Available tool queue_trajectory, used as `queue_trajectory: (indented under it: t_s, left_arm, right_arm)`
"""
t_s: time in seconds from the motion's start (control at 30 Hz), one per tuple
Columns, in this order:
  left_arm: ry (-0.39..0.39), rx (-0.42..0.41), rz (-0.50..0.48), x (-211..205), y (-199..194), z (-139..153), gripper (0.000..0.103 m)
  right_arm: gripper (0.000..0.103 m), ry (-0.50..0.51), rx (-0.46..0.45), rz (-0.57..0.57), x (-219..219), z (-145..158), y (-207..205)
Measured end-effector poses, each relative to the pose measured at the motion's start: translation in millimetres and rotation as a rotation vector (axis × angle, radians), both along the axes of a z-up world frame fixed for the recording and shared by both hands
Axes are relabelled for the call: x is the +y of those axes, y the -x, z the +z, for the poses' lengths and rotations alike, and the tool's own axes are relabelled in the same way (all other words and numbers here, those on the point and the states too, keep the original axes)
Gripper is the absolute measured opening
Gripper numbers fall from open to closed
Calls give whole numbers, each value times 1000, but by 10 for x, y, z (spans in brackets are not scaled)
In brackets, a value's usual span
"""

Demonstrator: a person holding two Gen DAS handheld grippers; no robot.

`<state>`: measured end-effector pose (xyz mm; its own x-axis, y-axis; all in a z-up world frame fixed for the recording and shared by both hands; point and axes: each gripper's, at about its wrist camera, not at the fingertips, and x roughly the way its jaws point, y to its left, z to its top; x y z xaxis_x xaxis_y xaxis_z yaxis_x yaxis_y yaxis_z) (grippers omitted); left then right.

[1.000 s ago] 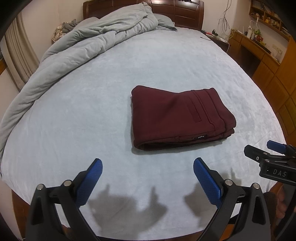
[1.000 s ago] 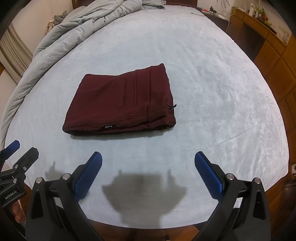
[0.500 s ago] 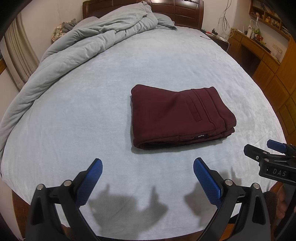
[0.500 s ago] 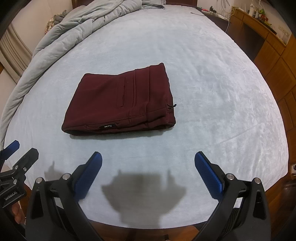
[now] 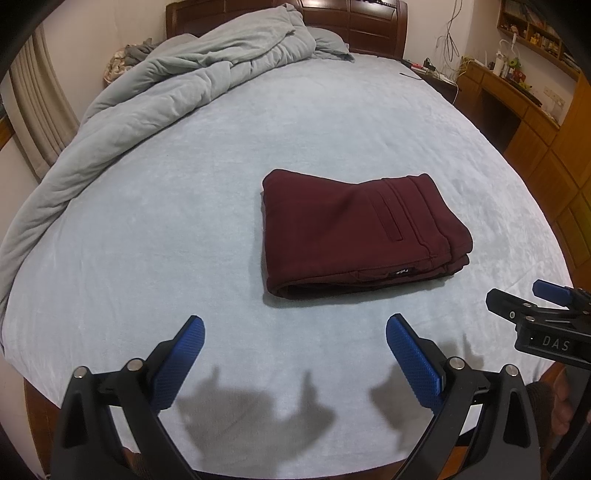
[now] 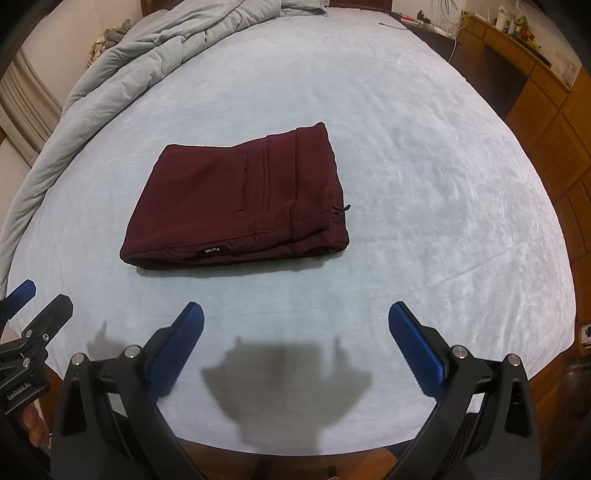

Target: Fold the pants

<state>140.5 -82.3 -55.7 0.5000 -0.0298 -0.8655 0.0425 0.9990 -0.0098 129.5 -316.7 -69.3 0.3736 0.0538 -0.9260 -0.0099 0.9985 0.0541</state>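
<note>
We held the left gripper (image 5: 294, 334) spread wide and empty, its blue pads (image 5: 413, 358) hanging over the near edge of the bed (image 5: 184, 229) and casting shadows on the sheet below. The right gripper (image 6: 295, 321) was likewise spread wide with nothing between its fingers, beside the left one, near the same edge; each showed at the margin of the other's view. Neither touched the cloth.

Beyond both, well apart from the pads, the pants (image 5: 360, 229) lay on the pale blue sheet near the middle of the bed, folded into a compact maroon rectangle of several layers. A pocket slit and seams faced up, and a small dark label (image 6: 214, 250) sat on the near edge. In the right wrist view a short dark cord end (image 6: 341, 209) stuck out from the pants' right side.

Farther out, a grey duvet (image 5: 177, 96) was bunched along the bed's left side up to the wooden headboard (image 5: 362, 26). A wooden desk (image 5: 517, 99) and cabinets stood to the right.
</note>
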Motion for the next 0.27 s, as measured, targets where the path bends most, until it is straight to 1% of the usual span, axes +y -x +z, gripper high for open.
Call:
queue_trajectory:
  t_s: [0.27]
  left_arm:
    - [-4,1,-4,1,-1,27,99]
  right_arm:
    - [100,1,0,0,-13,-3,-20]
